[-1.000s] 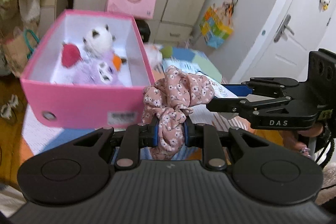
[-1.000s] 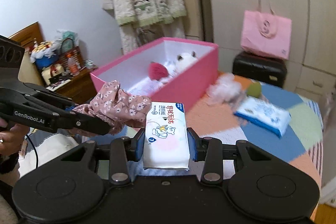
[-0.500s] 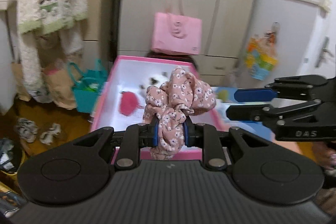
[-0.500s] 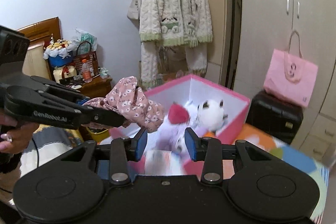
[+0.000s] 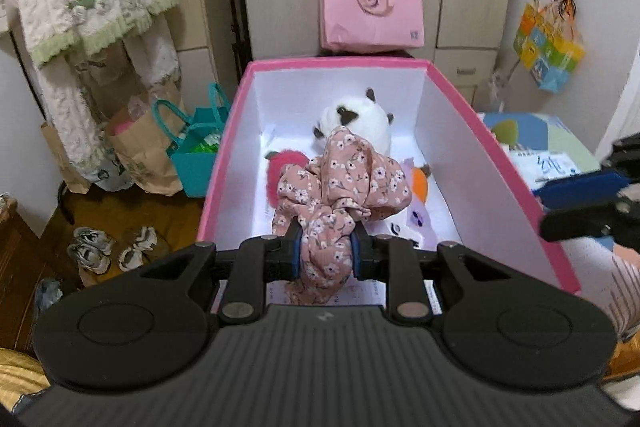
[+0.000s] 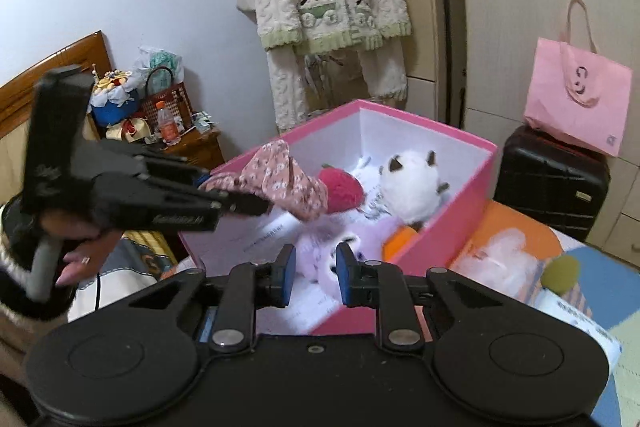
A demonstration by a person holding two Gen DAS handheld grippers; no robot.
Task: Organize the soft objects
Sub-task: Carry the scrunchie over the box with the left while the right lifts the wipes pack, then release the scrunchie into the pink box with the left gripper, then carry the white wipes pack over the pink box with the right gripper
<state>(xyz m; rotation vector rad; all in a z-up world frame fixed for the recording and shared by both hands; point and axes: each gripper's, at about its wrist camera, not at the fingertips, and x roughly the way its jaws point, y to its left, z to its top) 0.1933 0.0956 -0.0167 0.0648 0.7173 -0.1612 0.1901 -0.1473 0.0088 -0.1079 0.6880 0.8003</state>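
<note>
My left gripper (image 5: 323, 251) is shut on a pink floral scrunchie (image 5: 344, 183) and holds it over the open pink box (image 5: 340, 63). Inside the box lie a white plush (image 5: 360, 123), a red plush (image 5: 286, 165) and a purple plush (image 5: 416, 215). A white tissue pack (image 6: 268, 235) lies on the box floor. From the right wrist view, the left gripper (image 6: 256, 201) reaches in over the box's left wall with the scrunchie (image 6: 280, 179). My right gripper (image 6: 316, 275) hovers at the box's near edge, its jaws closing with nothing between them.
A pink tote bag (image 6: 576, 99) rests on a black suitcase (image 6: 552, 179) behind the box. On the patchwork bedspread (image 6: 512, 223) lie white fluff (image 6: 500, 255), a green ball (image 6: 562, 273) and another tissue pack (image 6: 576, 323). Floor bags (image 5: 192, 147) and shoes (image 5: 112, 247) sit at left.
The right gripper let go of the tissue pack, which dropped into the box, and its jaws drew together. The left gripper carried the scrunchie from beside the box to over its inside.
</note>
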